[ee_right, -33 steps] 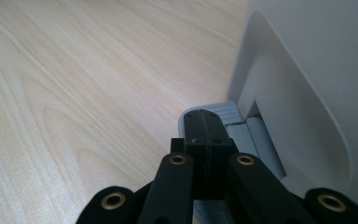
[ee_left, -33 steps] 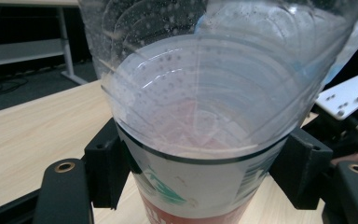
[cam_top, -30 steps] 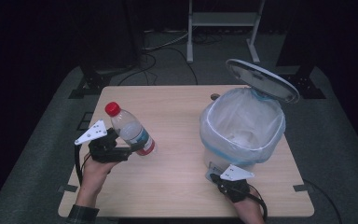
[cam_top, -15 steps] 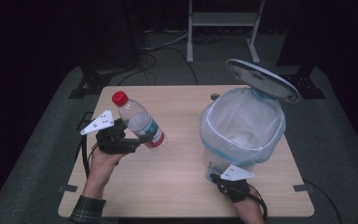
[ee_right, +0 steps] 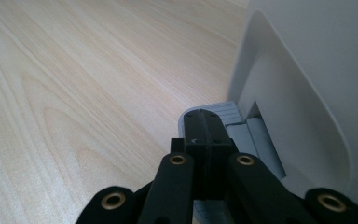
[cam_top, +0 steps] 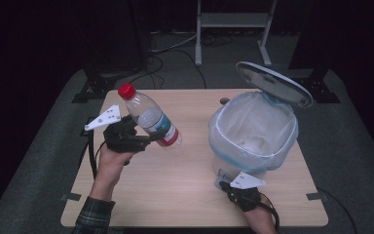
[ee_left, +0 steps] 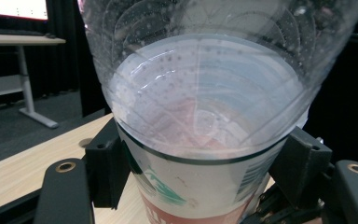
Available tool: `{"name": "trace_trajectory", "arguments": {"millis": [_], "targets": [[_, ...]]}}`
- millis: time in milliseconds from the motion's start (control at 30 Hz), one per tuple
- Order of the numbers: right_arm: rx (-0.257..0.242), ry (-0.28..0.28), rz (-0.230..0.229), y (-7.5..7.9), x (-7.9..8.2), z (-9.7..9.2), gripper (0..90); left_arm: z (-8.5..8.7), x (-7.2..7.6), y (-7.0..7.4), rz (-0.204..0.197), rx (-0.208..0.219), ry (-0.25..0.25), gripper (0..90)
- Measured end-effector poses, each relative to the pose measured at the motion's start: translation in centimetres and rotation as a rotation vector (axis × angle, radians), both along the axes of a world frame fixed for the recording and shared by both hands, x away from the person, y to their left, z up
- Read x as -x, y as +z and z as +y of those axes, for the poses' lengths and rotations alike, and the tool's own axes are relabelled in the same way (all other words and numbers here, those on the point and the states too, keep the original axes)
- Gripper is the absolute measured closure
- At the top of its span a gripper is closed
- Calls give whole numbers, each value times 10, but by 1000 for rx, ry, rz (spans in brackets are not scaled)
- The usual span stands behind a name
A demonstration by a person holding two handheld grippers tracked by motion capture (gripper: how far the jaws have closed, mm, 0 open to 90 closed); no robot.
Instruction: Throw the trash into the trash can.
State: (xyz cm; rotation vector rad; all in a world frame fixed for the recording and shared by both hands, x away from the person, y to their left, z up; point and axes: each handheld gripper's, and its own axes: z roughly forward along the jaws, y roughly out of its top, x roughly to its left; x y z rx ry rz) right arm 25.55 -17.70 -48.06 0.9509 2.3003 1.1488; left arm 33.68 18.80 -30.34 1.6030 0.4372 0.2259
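One clear plastic bottle with a red cap [cam_top: 150,117] is hanging tilted above the counter [cam_top: 175,185], left gripper [cam_top: 148,139] fingers clamping its labelled waist. Right gripper [cam_top: 224,183] fingers, closed together, are pressing the white pedal bin's [cam_top: 253,131] pedal [ee_right: 223,116]; slipping off risks the lid [cam_top: 275,84] dropping onto the bottle.

Clear, glossy plastic bottle [cam_top: 152,121]; pale, smooth wood-grain table [cam_top: 185,175]; matt grey plastic bin [cam_top: 253,136] lined with thin film.

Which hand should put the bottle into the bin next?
Left. The left gripper already clamps the bottle above the table, while the right gripper, jaws shut, presses the pedal that holds the bin lid open.
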Motion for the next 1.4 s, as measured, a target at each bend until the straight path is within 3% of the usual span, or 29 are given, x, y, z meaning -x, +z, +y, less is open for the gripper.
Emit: {"name": "trace_trajectory", "arguments": {"millis": [67, 367, 833, 1400], "targets": [[-3, 0, -1, 0, 0, 0, 900, -3, -1, 5, -9, -2, -9, 290], [-3, 1, 0, 0, 0, 0, 900, -17, -7, 25, -14, 61, -71, 290], [0, -2, 7, 0, 0, 0, 900, -45, -13, 57, -55, 74, -139, 290], [-2, -3, 10, 0, 0, 0, 900, -80, -31, 60, -48, 117, -188, 291]]}}
